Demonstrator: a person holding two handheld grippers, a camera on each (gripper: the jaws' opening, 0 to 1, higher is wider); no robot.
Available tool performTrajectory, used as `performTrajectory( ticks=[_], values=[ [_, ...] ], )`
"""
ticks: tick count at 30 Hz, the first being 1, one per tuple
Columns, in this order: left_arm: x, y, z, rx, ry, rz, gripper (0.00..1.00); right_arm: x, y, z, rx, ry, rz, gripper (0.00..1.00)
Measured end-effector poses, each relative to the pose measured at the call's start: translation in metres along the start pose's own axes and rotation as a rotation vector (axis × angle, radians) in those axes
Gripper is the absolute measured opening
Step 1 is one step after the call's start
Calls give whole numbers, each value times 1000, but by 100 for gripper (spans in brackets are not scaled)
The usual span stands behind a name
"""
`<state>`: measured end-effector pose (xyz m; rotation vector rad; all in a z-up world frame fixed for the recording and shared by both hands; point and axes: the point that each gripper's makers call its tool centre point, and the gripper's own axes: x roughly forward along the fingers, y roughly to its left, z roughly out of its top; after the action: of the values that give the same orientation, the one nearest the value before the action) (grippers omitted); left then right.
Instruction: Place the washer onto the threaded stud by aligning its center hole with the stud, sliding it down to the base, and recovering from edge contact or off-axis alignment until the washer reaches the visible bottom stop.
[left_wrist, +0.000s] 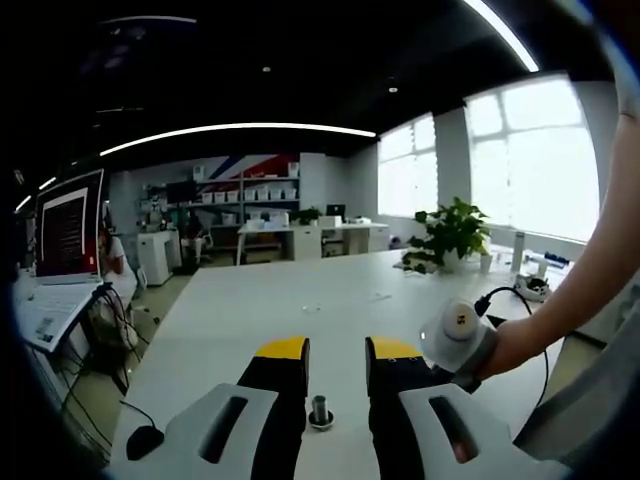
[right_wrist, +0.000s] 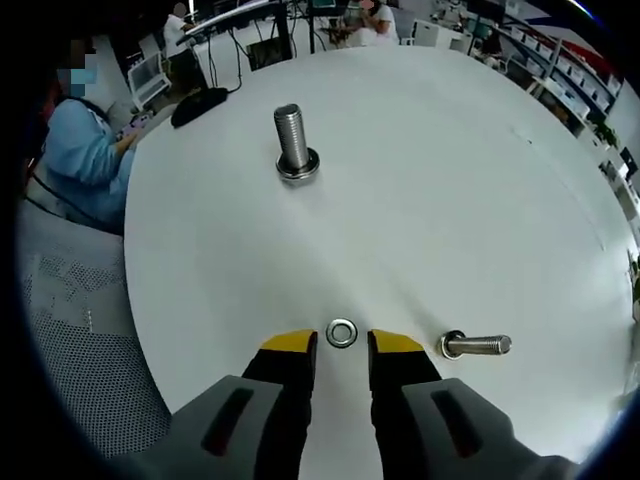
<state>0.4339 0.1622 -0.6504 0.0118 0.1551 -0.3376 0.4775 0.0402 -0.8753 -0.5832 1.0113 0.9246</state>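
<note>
1. Right gripper (right_wrist: 341, 348) hangs with its jaws parted and empty, the washer (right_wrist: 342, 333) lying flat on the white table (right_wrist: 450, 180) just ahead of the yellow tips.
2. I judge the pick comes first: I'd lower squarely so both tips catch the washer's rim, not its hole.
3. Beyond the washer, well apart, stands the upright threaded stud (right_wrist: 293, 140); beside the washer lies a loose bolt (right_wrist: 477, 346), which I'd avoid nudging.
4. Left gripper (left_wrist: 336, 352) is spread too, straddling the stud (left_wrist: 320, 410) without touching; I'd close it gently to steady the stud.
</note>
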Motion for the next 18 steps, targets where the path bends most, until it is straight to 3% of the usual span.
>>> performTrajectory(
  ticks=[18],
  values=[
    [0,-1,0,-1,0,-4,20,1,1,1,-22,-25,0,15]
  ],
)
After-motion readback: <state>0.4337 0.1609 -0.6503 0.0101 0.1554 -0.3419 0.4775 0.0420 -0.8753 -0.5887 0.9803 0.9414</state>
